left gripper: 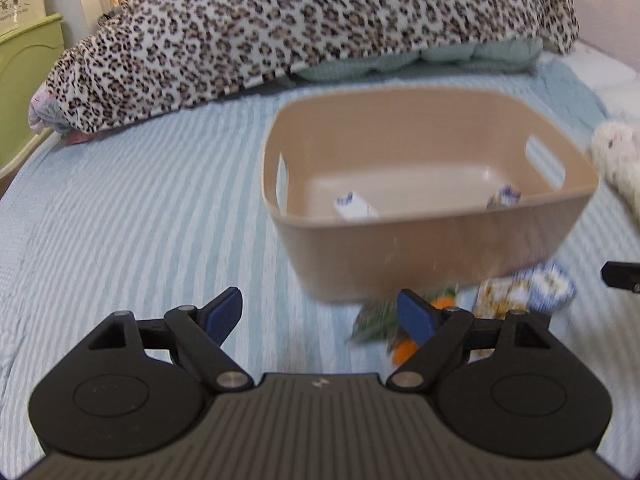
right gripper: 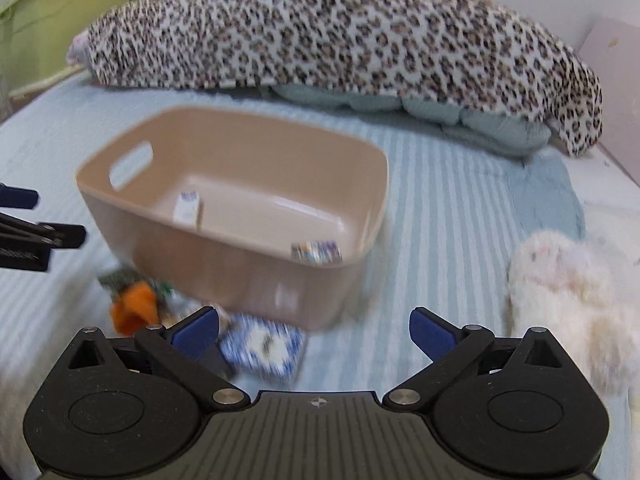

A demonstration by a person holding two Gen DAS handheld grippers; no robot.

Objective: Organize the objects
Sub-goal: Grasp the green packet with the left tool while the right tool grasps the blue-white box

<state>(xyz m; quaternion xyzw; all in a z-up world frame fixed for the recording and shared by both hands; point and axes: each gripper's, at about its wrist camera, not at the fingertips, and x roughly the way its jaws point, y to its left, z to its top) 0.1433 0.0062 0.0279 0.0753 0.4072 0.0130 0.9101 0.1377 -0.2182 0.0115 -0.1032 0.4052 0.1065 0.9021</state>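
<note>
A tan plastic bin (left gripper: pixel 432 216) is seen on a blue-and-white striped bedspread (left gripper: pixel 140 208), at about 1 o'clock in the left wrist view and 11 o'clock in the right wrist view. Two small boxes are seen inside it: a white box (right gripper: pixel 187 208) near the handle-slot end and a purple-printed box (right gripper: pixel 317 253) against the near wall. Outside the bin, just beside its near wall, an orange-and-green packet (right gripper: pixel 134 305), a yellowish packet (left gripper: pixel 502 300) and a blue-and-white patterned box (right gripper: pixel 264 347) are lying on the bedspread. A white plush toy (right gripper: pixel 568 304) is seen at 3 o'clock. A leopard-print blanket (right gripper: pixel 340 28) is heaped at 12 o'clock.

The left gripper (left gripper: pixel 320 316) is spread wide with nothing between its fingers. The right gripper (right gripper: pixel 314 330) is likewise spread and empty, its left finger just beside the patterned box.
</note>
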